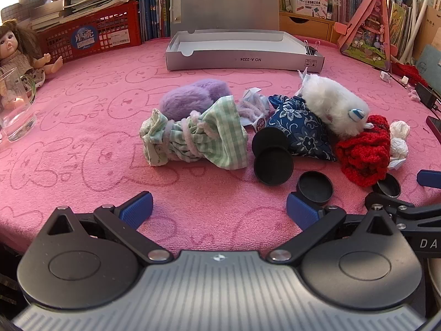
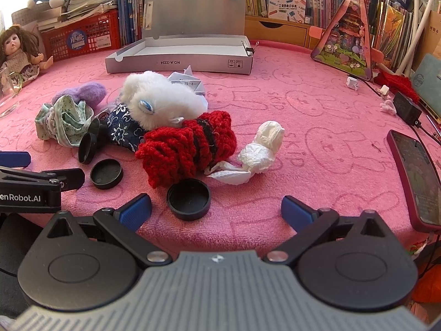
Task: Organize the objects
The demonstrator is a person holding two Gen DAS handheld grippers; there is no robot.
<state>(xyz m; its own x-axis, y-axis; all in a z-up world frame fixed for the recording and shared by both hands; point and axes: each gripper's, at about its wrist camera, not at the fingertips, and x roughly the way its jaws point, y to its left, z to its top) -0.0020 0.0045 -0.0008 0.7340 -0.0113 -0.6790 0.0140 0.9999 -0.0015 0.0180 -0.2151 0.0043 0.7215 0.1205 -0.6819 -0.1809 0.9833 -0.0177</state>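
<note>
A pile lies mid-table on the pink towel [image 1: 82, 143]: a green checked cloth bundle [image 1: 193, 138], a purple fuzzy ball [image 1: 190, 99], a blue flowered pouch [image 1: 300, 129], a white plush [image 1: 333, 104], a red knit piece [image 1: 363, 151] and crumpled tissue [image 2: 261, 149]. Several black round lids [image 1: 271, 157] lie in front of it; one lid [image 2: 188, 198] sits just ahead of my right gripper [image 2: 216, 212]. My left gripper [image 1: 219, 212] hovers open near the table's front edge, nothing between its fingers. The right gripper is open too and holds nothing.
An open grey cardboard box [image 1: 242, 55] stands behind the pile. A doll [image 1: 16, 52], a glass mug [image 1: 15, 110] and a red crate [image 1: 93, 35] are at the left. A dark red phone [image 2: 413, 176] and a black charger [image 2: 406, 110] lie at the right. Books line the back.
</note>
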